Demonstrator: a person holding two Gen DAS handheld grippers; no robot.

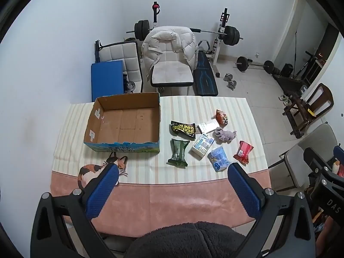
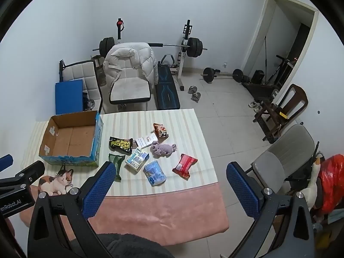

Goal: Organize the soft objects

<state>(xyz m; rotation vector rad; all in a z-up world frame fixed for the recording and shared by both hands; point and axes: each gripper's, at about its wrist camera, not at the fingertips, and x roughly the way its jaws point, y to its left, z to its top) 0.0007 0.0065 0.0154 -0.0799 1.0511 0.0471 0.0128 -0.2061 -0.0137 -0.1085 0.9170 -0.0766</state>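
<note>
- Soft packets and a cloth lie in a loose cluster on the right half of the surface [image 1: 137, 195], which is covered by a striped cloth with a pink band along the near edge.
- Cardboard box [image 1: 124, 122] sits open toward the far left corner, with nothing visible inside; a cat picture [image 1: 101, 167] shows just in front of it near the left edge.
- Black packet [image 1: 183, 129] lies just right of the box, with the dark green packet [image 1: 178, 155] nearer the front edge.
- White-and-blue packet [image 1: 202, 146] lies at the cluster's middle, a white card [image 1: 207, 126] behind it.
- Light blue packet [image 1: 218, 158] is closest to the near edge; the purple cloth [image 1: 224, 135] is bunched up beyond it.
- Orange packet [image 1: 221, 116] is the farthest back, and the red packet [image 1: 243, 152] lies nearest the right edge.
- Left gripper [image 1: 172, 179] hovers above the near edge, jaws wide apart and holding nothing.
- Right gripper [image 2: 169, 179] hangs over the near right corner, jaws equally wide and empty.
</note>
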